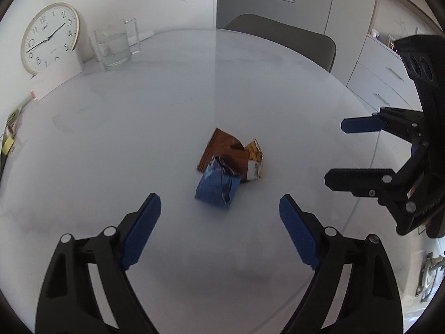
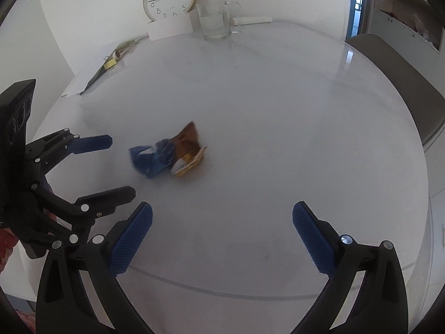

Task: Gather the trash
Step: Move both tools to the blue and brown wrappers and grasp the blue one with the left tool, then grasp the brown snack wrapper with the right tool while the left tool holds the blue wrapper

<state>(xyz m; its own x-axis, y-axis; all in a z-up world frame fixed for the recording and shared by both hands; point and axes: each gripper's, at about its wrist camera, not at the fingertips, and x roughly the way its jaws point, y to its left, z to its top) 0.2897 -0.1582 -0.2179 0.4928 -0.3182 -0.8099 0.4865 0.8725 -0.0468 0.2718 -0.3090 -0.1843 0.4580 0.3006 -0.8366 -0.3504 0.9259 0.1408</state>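
Note:
A crumpled blue wrapper (image 1: 217, 185) lies on the white table, touching a brown wrapper (image 1: 222, 150) and a yellow-and-white snack wrapper (image 1: 255, 160) behind it. My left gripper (image 1: 219, 206) is open and empty, just short of the blue wrapper. My right gripper (image 1: 335, 153) shows at the right of the left wrist view, open and empty. In the right wrist view the blue wrapper (image 2: 150, 160) and the brown and yellow wrappers (image 2: 189, 147) lie ahead of my open right gripper (image 2: 222, 217); the left gripper (image 2: 122, 167) is open at the left.
A wall clock (image 1: 50, 37) leans at the back left of the table (image 1: 139, 111), with a glass jug of water (image 1: 114, 47) and a white card beside it. Papers and a yellow note (image 2: 109, 64) lie at the left edge. A grey chair (image 1: 281, 37) stands behind the table, with cabinets (image 1: 375, 78) at the right.

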